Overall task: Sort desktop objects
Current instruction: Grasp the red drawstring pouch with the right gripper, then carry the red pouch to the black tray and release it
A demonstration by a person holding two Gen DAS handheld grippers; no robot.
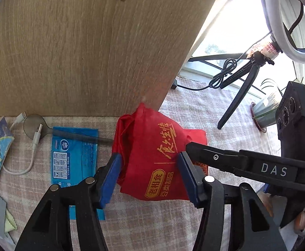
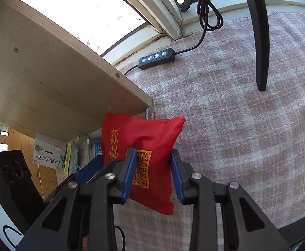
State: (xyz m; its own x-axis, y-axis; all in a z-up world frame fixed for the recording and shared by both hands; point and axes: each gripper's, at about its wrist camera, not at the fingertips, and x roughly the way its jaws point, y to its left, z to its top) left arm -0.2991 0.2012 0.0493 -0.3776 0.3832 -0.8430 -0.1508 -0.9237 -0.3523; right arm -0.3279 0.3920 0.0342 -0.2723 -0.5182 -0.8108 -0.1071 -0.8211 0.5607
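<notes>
A red cloth bag [image 1: 152,146] with yellow print lies crumpled on the pink checked tablecloth [image 2: 236,125], against the corner of a wooden shelf panel [image 1: 68,41]. My left gripper [image 1: 149,174] has its blue pads pressed on the bag from both sides. From the right, the black finger [image 1: 215,156] of the right gripper reaches onto the same bag. In the right wrist view the bag [image 2: 152,138] shows a QR code, and my right gripper [image 2: 153,174] pinches its lower part between blue pads. A blue pad of the left gripper [image 2: 89,169] sits just left of it.
Left of the bag lie a blue wipes packet [image 1: 75,159], a white USB cable [image 1: 35,142], a magnifying glass [image 1: 32,125] and small packets. A ring light tripod [image 1: 242,92], its cable remote [image 2: 156,58] and a potted plant [image 1: 265,113] stand by the window.
</notes>
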